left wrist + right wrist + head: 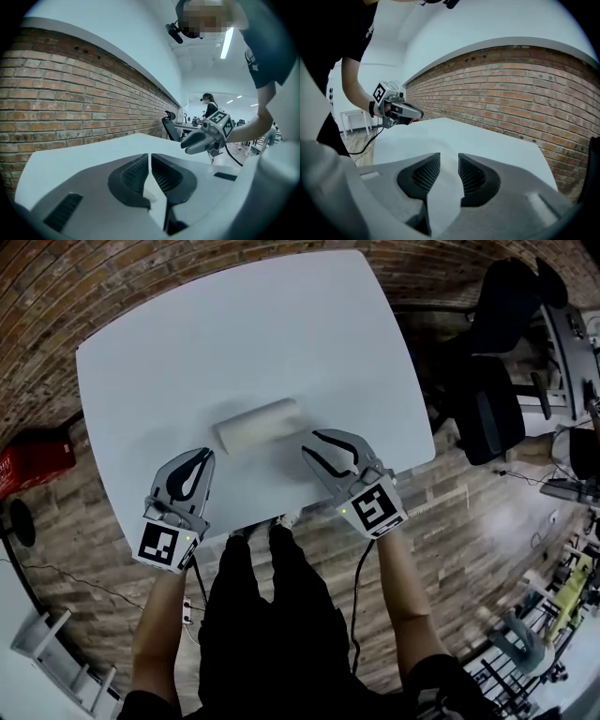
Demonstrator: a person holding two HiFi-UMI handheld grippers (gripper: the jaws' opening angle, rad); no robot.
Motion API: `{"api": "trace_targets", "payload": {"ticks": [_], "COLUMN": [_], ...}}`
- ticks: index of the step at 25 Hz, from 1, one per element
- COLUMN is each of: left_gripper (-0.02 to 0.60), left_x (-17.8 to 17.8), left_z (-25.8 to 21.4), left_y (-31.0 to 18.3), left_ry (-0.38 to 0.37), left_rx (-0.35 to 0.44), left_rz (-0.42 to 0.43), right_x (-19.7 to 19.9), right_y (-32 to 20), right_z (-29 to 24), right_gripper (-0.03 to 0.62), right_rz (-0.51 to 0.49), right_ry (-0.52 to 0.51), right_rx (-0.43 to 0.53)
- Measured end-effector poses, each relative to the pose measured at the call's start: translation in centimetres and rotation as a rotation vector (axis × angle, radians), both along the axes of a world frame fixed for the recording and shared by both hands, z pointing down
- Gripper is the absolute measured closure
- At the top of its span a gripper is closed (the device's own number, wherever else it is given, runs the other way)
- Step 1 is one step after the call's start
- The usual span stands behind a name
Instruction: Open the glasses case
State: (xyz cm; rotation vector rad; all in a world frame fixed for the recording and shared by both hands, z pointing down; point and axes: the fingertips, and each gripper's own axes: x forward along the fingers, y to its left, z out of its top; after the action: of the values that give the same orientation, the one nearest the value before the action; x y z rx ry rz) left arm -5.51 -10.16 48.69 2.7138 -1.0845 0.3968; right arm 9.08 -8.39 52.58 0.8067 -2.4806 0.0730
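Observation:
A cream, rounded glasses case [261, 425] lies closed on the white table [234, 324], near its front edge. My left gripper [207, 455] hovers just left of and in front of the case, shut, with nothing in it. My right gripper [313, 442] is just right of the case's end, jaws a little apart and empty. In the left gripper view the fingers [136, 176] meet over the table, and the right gripper [199, 142] shows beyond. In the right gripper view a gap stands between the pads [471, 176], with the left gripper [405, 112] at the far left. Neither gripper view shows the case.
Black office chairs [497, 409] stand right of the table. A red object [33, 460] lies on the floor at the left, a white rack [56, 662] at the lower left. A brick wall [525, 93] runs behind the table. A person [209, 104] stands far off.

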Motion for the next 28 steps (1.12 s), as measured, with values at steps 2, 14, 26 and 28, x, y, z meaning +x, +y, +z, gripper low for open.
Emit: {"api": "trace_targets", "payload": {"ticks": [2, 14, 26, 28], "left_gripper": [0.574, 0.574, 0.572, 0.572], "left_x": [0.0, 0.5, 1.1, 1.1], "left_z": [0.6, 3.1, 4.9, 5.2], "left_y": [-0.4, -0.7, -1.8, -1.7], "left_ry": [-0.014, -0.009, -0.041, -0.045], "left_rx": [0.009, 0.025, 0.014, 0.011], "left_rz": [0.005, 0.04, 0.133, 0.151], "right_x": [-0.3, -0.8, -2.8, -3.0], "right_y": [-0.4, -2.9, -4.6, -4.5], "right_z": [1.1, 6.0, 7.0, 7.4], "right_gripper": [0.461, 0.333, 0.244, 0.243], "right_rz": [-0.027, -0.108, -0.255, -0.29], "right_ry": [0.005, 0.058, 0.092, 0.107], "right_rx": [-0.004, -0.038, -0.06, -0.082]}}
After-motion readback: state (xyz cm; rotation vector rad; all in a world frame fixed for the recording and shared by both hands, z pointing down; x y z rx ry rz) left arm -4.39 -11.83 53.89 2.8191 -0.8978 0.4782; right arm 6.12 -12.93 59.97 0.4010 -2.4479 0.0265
